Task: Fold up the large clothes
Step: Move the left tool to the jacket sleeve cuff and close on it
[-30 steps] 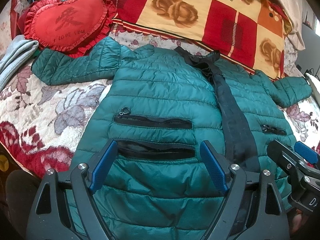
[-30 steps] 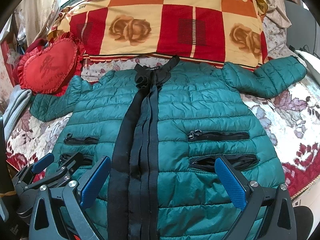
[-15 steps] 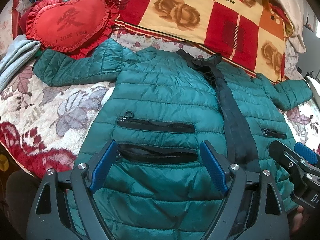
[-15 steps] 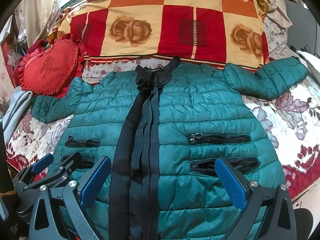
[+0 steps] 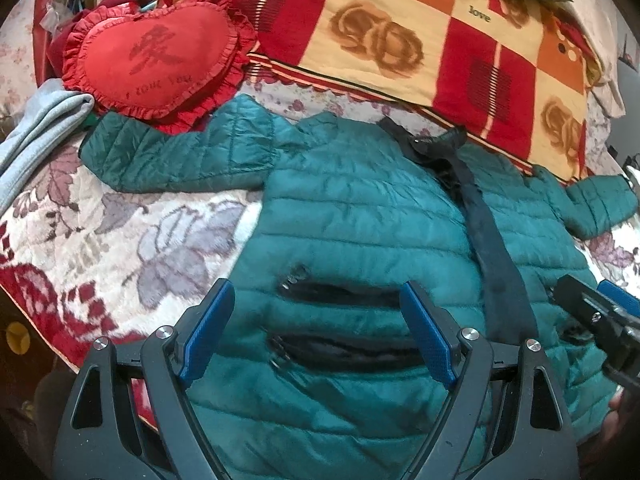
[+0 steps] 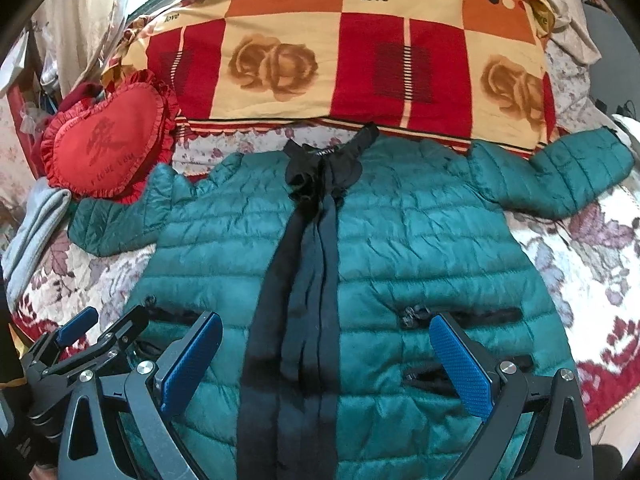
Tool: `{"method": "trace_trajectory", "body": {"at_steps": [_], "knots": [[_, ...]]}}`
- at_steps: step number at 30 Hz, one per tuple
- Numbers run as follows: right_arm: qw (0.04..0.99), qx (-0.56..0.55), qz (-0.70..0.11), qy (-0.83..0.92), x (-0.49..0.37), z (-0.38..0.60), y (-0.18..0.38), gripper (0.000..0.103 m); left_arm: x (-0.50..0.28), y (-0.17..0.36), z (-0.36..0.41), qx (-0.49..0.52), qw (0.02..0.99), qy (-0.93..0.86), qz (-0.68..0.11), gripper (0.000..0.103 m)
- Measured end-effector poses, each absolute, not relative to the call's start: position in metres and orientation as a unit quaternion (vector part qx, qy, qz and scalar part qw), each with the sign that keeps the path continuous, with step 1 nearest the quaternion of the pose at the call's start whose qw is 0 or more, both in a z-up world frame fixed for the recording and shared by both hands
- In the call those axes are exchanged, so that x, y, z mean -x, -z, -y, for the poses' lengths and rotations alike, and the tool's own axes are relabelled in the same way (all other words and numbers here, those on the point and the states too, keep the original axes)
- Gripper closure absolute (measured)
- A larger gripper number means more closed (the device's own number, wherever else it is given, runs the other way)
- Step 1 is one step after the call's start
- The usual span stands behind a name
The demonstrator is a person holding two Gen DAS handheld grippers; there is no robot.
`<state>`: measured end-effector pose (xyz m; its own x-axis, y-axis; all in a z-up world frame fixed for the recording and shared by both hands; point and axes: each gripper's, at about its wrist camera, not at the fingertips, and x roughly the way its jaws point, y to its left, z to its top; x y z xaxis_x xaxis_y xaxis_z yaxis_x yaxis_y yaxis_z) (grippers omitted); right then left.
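Spread across a bed [image 6: 592,256] covered in plush floral fleece of cream, mauve and dark red: a quilted, shiny teal puffer jacket [image 6: 420,240], front up, sleeves out to both sides, black ribbon placket [image 6: 308,280] down the middle, zip pockets gaping. Behind it, against the head end, a chequered red, orange and cream rose-print blanket [image 6: 352,60], a frilled heart-shaped red cushion [image 5: 152,56] and folded grey cloth [image 5: 36,120]. Poised low over the hem, left claw [image 5: 316,332] and right claw [image 6: 324,360], blue-padded, both spread wide, gripping nothing.
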<state>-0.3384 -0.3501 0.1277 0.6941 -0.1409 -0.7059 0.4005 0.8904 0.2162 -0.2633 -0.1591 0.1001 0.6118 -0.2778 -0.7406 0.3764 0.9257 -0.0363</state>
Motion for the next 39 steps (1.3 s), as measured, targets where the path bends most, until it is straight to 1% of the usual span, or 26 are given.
{"method": "trace_trajectory", "body": {"at_steps": [12, 20, 26, 39], "knots": [[0.905, -0.169, -0.369, 0.128, 0.283, 0.355, -0.146, 0.0, 0.208, -0.105, 0.142, -0.048, 0.904, 0.145, -0.4, 0.018], [0.894, -0.185, -0.391, 0.118, 0.245, 0.358, -0.13, 0.0, 0.172, -0.101, 0.129, -0.051, 0.907, 0.115, -0.402, 0.018], [0.893, -0.178, -0.396, 0.12, 0.224, 0.358, -0.118, 0.0, 0.147, -0.094, 0.122, -0.064, 0.908, 0.095, -0.403, 0.018], [0.893, -0.181, -0.397, 0.106, 0.192, 0.363, -0.102, 0.0, 0.084, -0.084, 0.08, -0.045, 0.909, 0.033, -0.414, 0.018]]}}
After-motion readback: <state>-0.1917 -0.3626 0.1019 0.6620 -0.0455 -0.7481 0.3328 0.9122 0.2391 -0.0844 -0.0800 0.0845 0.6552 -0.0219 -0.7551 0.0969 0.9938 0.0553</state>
